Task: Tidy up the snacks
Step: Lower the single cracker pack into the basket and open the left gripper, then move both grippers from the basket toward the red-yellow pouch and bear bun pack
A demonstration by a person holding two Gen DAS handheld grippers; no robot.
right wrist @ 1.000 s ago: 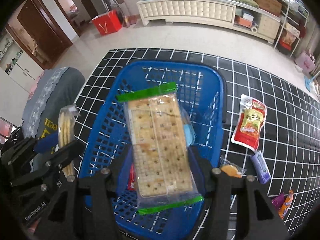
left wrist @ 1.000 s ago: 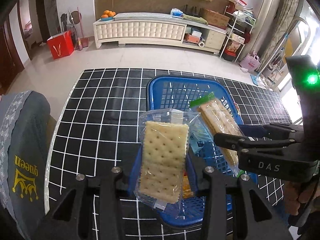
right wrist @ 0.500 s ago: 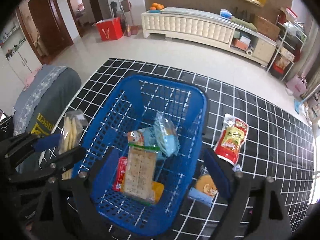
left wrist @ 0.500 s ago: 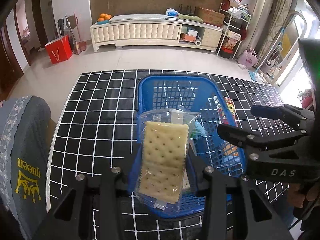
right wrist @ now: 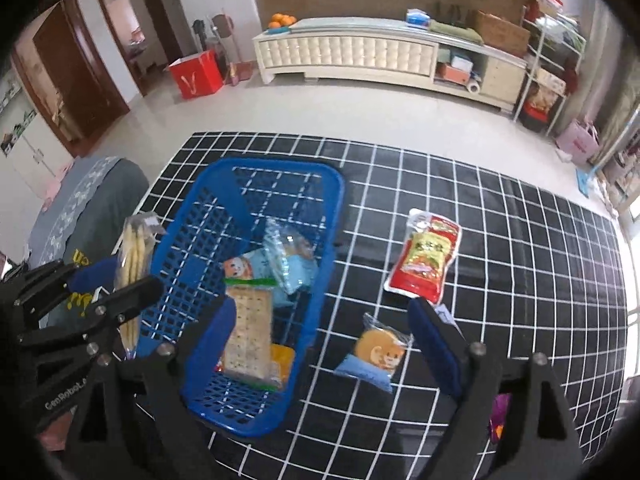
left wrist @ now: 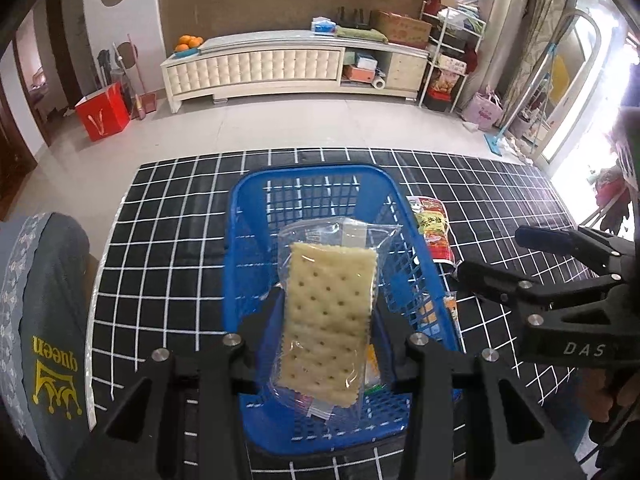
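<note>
Left tongs (left wrist: 326, 344) clenched on a cracker pack (left wrist: 328, 320), held over the basket (left wrist: 256, 200) near its front rim. Light, brittle, slick wrapper; judged best pinched by its long edges. Right tongs (right wrist: 320, 344) released, empty, above a cake packet (right wrist: 378, 354) on the bench (right wrist: 520, 300), open room beside.

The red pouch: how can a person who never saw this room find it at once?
Start at the blue basket on the black grid cloth. The red pouch lies flat on the cloth to the basket's right, outside it. It is the only red packet there; the bear-print packet nearer the camera is orange and blue.
</note>
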